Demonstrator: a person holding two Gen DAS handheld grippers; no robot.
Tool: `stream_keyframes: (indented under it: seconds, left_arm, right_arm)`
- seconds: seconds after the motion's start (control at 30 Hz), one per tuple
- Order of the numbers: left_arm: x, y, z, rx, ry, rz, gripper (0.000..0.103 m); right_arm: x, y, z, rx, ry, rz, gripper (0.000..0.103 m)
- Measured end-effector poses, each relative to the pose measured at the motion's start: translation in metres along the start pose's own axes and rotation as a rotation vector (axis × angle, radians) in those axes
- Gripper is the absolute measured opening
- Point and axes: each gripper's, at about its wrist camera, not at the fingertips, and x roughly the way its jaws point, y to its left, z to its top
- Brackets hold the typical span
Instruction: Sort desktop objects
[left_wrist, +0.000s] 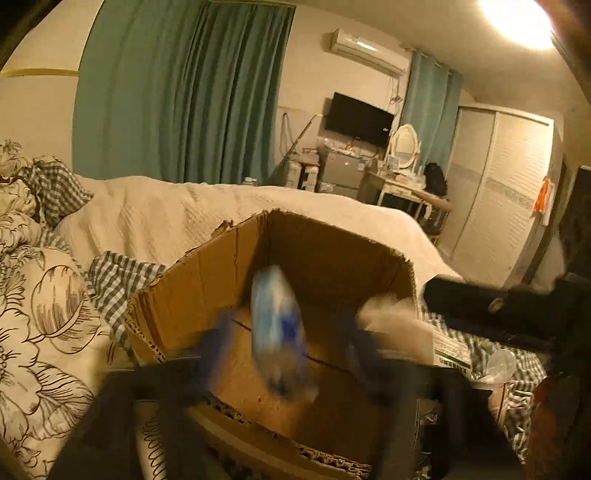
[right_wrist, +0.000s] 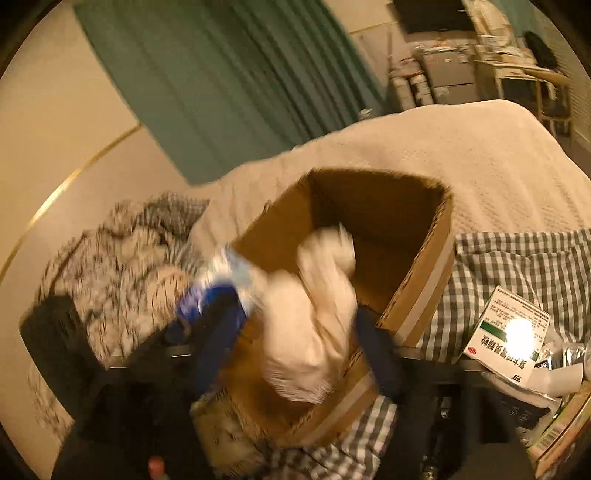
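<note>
Blue-white packet (left_wrist: 279, 332), blurred, sits between the spread jaws of the left claw (left_wrist: 284, 334), untouched by the fingers, over the open cardboard box (left_wrist: 332, 258). White crumpled wad (right_wrist: 314, 317) likewise sits loose between the parted jaws of the right claw (right_wrist: 295, 332). Box rests on the bed (left_wrist: 177, 218); a medicine carton (right_wrist: 509, 332) lies right of the right claw.

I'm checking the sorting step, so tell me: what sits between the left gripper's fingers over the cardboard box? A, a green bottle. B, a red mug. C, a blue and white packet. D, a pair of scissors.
C: the left wrist view shows a blurred blue and white packet between the left gripper's spread fingers, above the open cardboard box.
</note>
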Motion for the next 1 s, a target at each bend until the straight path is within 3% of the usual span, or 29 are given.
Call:
stream_keyframes:
  seconds: [0.1,0.3,0.5,0.7,0.83,0.93,1.0]
  left_arm:
    - [-0.015,-0.003,-0.001,-0.007,-0.08,0.015,0.1]
    - [-0.05,-0.027,-0.005,0.036,-0.083,-0.041,0.101]
    - [-0.088,-0.071,-0.025,0.04,-0.017,-0.193,0.101]
    - [-0.101,-0.127,-0.059,0.14,0.057,-0.227,0.101]
    - [-0.083,-0.141,-0.087,0.145,0.118,-0.192,0.102]
    - [-0.064,-0.147,-0.112,0.145,0.157,-0.129,0.102]
    - [-0.051,-0.148,-0.12,0.167,0.181,-0.137,0.102]
  right_arm:
    - [-0.022,-0.002,0.005,-0.033,-0.03,-0.055,0.074]
    - [-0.113,-0.017,-0.004,-0.016,-0.116,-0.178,0.074]
    - [-0.217,-0.038,-0.04,-0.003,-0.116,-0.341,0.074]
    - [-0.291,-0.076,-0.085,0.071,-0.117,-0.481,0.074]
    - [-0.305,-0.099,-0.107,0.089,-0.118,-0.526,0.074]
    - [-0.288,-0.109,-0.117,0.065,-0.072,-0.553,0.074]
    - [-0.273,-0.118,-0.124,0.059,-0.033,-0.551,0.074]
